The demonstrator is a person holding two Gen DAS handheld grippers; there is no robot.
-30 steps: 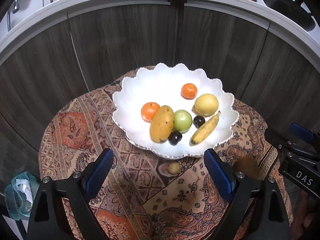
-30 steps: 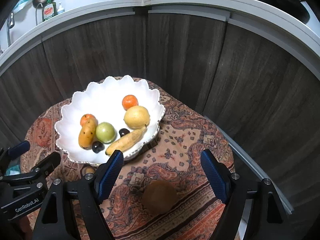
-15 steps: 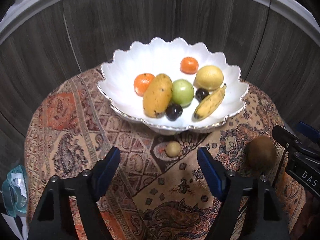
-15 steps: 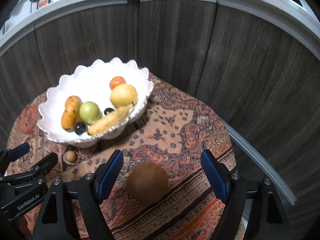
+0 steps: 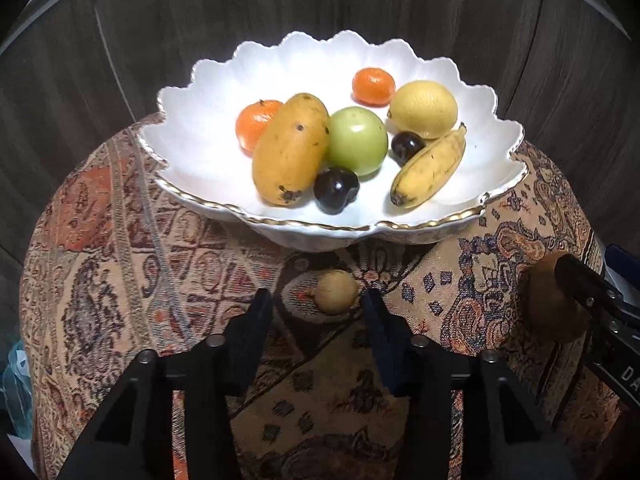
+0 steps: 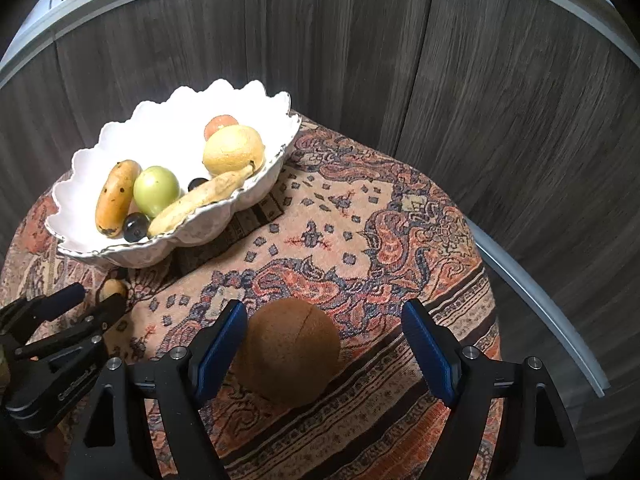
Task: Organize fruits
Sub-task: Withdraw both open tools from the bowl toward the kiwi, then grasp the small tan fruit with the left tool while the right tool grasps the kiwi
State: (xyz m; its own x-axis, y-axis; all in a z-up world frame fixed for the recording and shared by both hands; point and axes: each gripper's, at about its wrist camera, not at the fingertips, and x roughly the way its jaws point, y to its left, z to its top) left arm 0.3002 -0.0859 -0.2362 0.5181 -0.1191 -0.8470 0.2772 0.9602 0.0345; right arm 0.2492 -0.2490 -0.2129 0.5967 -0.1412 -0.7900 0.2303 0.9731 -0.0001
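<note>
A white scalloped bowl (image 5: 192, 148) holds a mango (image 5: 290, 152), a green apple (image 5: 358, 140), a lemon (image 5: 422, 108), a banana (image 5: 430, 168), two oranges and two dark plums. A small tan fruit (image 5: 335, 291) lies on the cloth just in front of the bowl, right at the tips of my open left gripper (image 5: 318, 308). A brown round fruit (image 6: 290, 356) lies on the cloth between the fingers of my open right gripper (image 6: 322, 320), close to its left finger. It also shows in the left wrist view (image 5: 548, 308).
The small round table is covered by a patterned cloth (image 6: 360, 220). Dark wood cabinet panels (image 6: 500, 100) curve close behind it. The bowl (image 6: 192, 236) fills the table's back left. The table edge drops off at right.
Both grippers have moved forward and down toward the table. The left has closed in on the small tan fruit and its jaws have narrowed. The right now straddles the brown fruit.
</note>
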